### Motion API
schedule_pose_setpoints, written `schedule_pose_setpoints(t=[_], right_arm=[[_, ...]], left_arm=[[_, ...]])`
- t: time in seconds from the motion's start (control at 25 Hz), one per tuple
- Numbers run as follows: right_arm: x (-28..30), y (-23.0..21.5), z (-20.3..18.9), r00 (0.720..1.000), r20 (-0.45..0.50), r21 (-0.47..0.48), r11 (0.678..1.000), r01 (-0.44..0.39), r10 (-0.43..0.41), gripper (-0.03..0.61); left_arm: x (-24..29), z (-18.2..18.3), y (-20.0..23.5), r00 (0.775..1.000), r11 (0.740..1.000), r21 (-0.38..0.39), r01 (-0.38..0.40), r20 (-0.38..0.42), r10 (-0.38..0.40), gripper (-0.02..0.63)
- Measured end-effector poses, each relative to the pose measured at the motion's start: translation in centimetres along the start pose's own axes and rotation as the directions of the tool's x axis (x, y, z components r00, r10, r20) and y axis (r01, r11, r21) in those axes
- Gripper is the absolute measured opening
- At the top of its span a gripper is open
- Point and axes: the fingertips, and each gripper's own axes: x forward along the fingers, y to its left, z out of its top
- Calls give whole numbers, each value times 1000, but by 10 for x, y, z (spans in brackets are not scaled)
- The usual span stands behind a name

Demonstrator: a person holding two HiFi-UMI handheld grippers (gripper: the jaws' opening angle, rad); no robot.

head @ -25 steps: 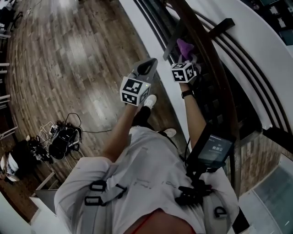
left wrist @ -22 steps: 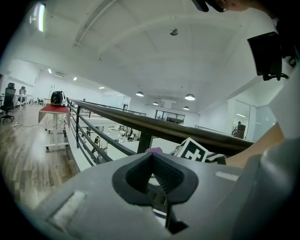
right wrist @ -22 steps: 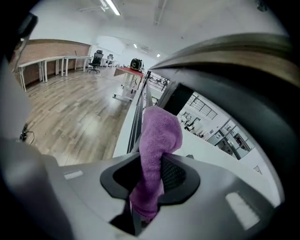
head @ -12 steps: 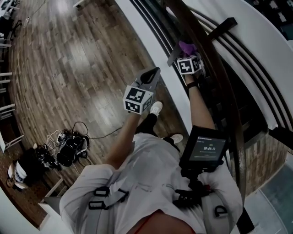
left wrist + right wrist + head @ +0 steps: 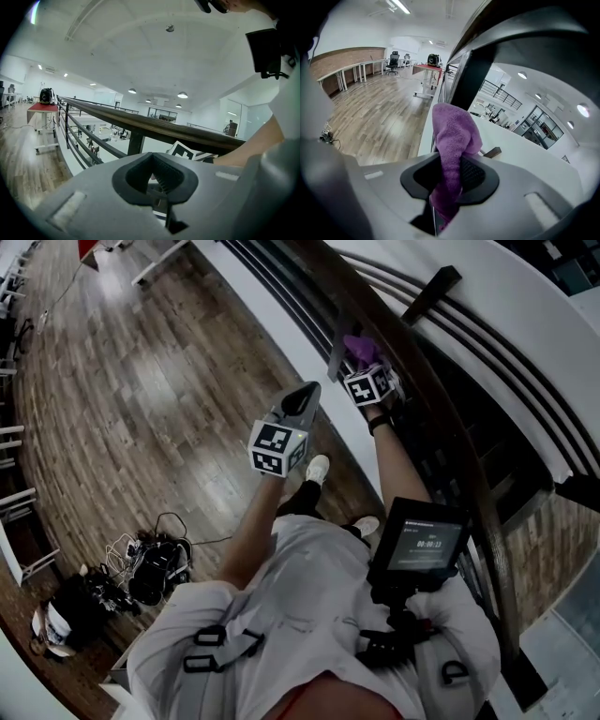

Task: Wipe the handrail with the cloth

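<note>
The dark wooden handrail (image 5: 441, 427) curves from the top of the head view down to the right. My right gripper (image 5: 362, 362) is shut on a purple cloth (image 5: 357, 346), held close against the rail's inner side. In the right gripper view the cloth (image 5: 453, 133) stands up out of the jaws of the right gripper (image 5: 449, 180), with the handrail (image 5: 525, 33) overhead; whether they touch I cannot tell. My left gripper (image 5: 304, 392) hangs shut and empty left of the rail, over the floor. The left gripper (image 5: 157, 177) looks at the handrail (image 5: 159, 129) from the side.
Black posts and horizontal bars (image 5: 281, 277) run under the rail along a white ledge (image 5: 234, 277). A bundle of cables and bags (image 5: 141, 568) lies on the wooden floor at lower left. A screen (image 5: 422, 545) hangs at the person's chest.
The right gripper keeps the cloth by the rail, shifting only slightly along it. The left gripper stays raised. The view has drifted a little.
</note>
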Motion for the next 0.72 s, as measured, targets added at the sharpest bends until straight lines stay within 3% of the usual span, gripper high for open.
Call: schedule_pose_setpoints(t=[0.72], right_arm=[[-50,3,-78,998,-20,30,998,62,-61,101]], left_arm=[[15,-23,-65,990,990,30,136,-47,-134,-2]])
